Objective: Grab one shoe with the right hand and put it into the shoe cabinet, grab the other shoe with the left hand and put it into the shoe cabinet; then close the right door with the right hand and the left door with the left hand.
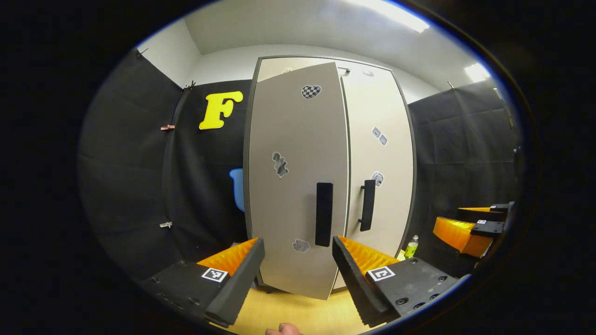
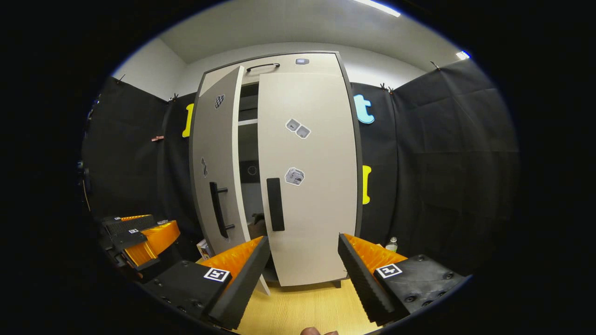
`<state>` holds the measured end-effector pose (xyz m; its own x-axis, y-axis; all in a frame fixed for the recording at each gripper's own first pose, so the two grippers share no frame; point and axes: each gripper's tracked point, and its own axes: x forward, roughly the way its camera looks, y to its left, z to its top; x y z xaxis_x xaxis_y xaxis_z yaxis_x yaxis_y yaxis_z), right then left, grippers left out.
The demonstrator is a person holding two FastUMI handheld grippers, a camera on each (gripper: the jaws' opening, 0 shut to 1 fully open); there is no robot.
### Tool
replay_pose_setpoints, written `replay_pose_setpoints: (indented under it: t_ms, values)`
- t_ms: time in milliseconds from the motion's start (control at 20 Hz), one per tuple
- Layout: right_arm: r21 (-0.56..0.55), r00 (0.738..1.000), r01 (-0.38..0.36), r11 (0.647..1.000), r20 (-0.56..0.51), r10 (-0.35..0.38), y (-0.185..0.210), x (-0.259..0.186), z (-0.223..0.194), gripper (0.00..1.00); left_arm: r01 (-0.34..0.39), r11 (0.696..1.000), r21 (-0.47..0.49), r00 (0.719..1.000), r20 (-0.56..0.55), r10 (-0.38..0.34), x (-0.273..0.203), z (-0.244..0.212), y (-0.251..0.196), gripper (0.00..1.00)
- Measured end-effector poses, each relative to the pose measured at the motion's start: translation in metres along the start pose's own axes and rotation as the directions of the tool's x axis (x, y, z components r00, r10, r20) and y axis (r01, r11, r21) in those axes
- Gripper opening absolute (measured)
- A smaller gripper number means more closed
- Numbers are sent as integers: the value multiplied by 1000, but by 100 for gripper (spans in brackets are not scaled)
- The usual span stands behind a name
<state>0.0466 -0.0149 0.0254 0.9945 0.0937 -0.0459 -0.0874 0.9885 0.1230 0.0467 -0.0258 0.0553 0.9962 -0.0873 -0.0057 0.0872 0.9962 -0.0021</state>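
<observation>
Cabinet [image 2: 279, 167] on the floor, right door [image 2: 309, 177] nearly closed, left door [image 1: 298, 177] ajar. Left claw [image 1: 298, 279] and right claw [image 2: 302, 279] both spread, holding nothing, short of the doors. A dark shape low in the gap may be a shoe; unclear. Doors are probably light, stiff, hinged panels: best pushed flat beside each handle [image 1: 324, 214].

The right door [image 2: 307, 177] hides most of the shoe cabinet's [image 2: 249, 139] interior.

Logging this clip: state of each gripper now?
Left gripper: open, holding nothing.
Right gripper: open, holding nothing.
</observation>
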Motion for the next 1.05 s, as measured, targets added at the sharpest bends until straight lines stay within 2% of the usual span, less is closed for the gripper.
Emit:
replay_pose_setpoints:
  t_ms: [1050]
  values:
    - [-6, 1000, 11, 1000, -8, -11, 4, -13, -2, 98, -3, 1000, 15, 1000, -12, 3, -9, -7, -5, 93]
